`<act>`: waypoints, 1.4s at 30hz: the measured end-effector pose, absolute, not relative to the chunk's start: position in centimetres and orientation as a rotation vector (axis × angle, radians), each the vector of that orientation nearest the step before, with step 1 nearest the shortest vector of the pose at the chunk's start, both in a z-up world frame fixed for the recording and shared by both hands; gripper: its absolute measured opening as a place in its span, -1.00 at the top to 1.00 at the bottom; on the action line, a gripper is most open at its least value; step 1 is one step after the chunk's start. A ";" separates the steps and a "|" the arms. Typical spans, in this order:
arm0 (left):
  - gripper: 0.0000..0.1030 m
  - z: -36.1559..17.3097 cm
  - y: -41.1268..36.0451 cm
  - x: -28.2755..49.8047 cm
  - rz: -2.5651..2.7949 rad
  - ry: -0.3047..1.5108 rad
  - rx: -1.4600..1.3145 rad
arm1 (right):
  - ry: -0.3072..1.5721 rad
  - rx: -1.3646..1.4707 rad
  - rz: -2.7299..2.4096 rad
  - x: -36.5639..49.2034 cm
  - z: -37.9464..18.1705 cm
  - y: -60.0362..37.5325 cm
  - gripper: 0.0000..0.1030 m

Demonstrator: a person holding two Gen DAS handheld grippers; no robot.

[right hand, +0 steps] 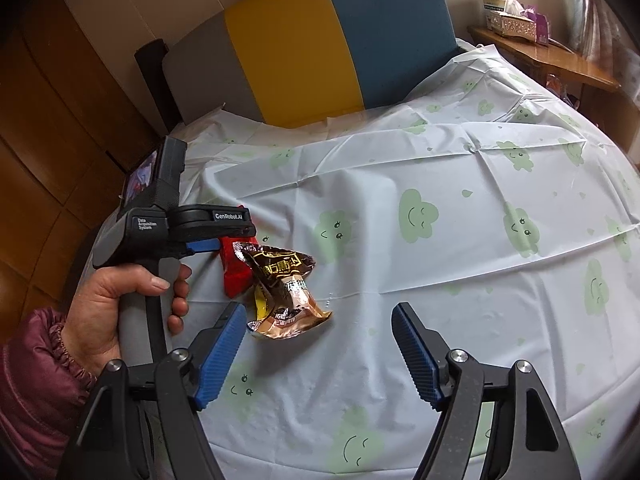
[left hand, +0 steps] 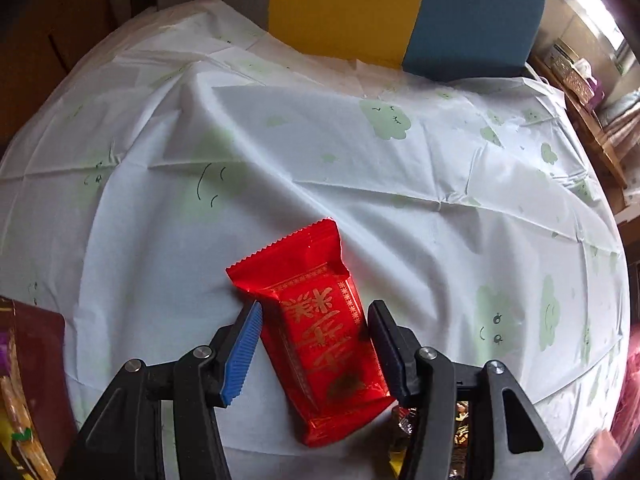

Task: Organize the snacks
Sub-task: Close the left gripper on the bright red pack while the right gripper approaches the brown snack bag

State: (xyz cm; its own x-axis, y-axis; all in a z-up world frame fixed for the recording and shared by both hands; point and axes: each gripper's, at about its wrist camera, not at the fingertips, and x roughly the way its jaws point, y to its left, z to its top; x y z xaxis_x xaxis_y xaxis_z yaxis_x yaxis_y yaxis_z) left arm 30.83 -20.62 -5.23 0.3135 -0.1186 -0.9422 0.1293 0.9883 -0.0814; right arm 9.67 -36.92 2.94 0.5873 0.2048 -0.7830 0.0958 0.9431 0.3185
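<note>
My left tongs (left hand: 316, 344) straddle the red snack packet (left hand: 316, 340) lying on the cloth-covered bench (left hand: 440, 200), pads not pressing. My right tongs (right hand: 320, 356) are opening, empty, beside the brown packet (right hand: 286, 288).

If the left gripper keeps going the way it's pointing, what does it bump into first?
Probably the red snack packet. It already sits between the left gripper's jaws, lying on the cloud-print tablecloth, though how far above it the jaws are is unclear.
</note>
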 end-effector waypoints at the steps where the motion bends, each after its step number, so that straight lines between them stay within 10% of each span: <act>1: -0.11 -5.3 -20.7 30.6 -0.175 1.233 0.034 | 0.947 0.348 0.065 9.7 2.9 -37.0 -0.47; 13: 0.18 -4.7 -17.0 25.2 -0.281 1.218 0.065 | 0.949 0.334 0.027 9.6 2.6 -37.3 -0.47; 42: -0.06 -5.7 -15.3 8.7 -0.439 0.987 0.267 | 0.996 0.214 -0.047 9.8 1.0 -36.7 -0.47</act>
State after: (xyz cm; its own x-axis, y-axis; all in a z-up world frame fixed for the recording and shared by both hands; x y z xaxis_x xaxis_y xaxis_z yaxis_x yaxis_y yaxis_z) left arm 8.72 -15.32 -5.72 0.4741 -0.2350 -0.8485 0.4724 0.8812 0.0199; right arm 9.77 -36.69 1.00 0.5445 0.0578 -0.8368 0.1371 0.9781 0.1567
